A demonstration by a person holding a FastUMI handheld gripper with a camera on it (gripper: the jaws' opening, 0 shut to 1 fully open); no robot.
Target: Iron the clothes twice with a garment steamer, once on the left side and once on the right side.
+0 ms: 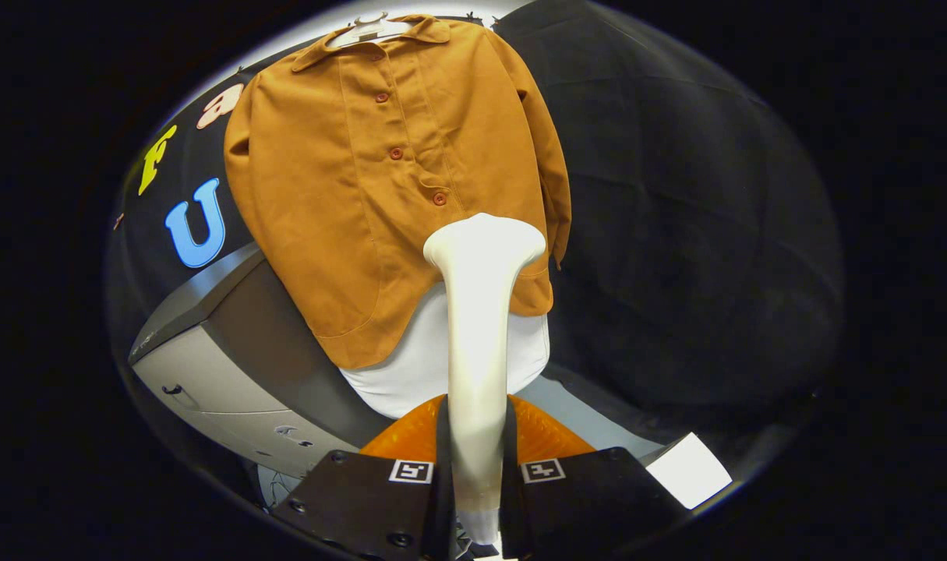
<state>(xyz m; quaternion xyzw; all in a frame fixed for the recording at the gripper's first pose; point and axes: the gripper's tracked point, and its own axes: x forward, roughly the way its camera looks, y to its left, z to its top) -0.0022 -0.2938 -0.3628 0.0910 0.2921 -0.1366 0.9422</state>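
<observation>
Cream plastic garment steamer (pixel 478 312) sits clamped between my fingers, its handle pinched on both sides by my gripper (pixel 477 467), flared head up ahead of them. Head rests at the lower hem of the rust-brown button-up shirt (pixel 364 195), right of the button line; shirt hangs on a white hanger (pixel 368 29) beyond, over a white undershirt (pixel 411 366). Looks like one side's pass is in hand; next I'd run the head along the fabric, then shift across to the other side. Grey cabinet (pixel 216 351) to my left.
</observation>
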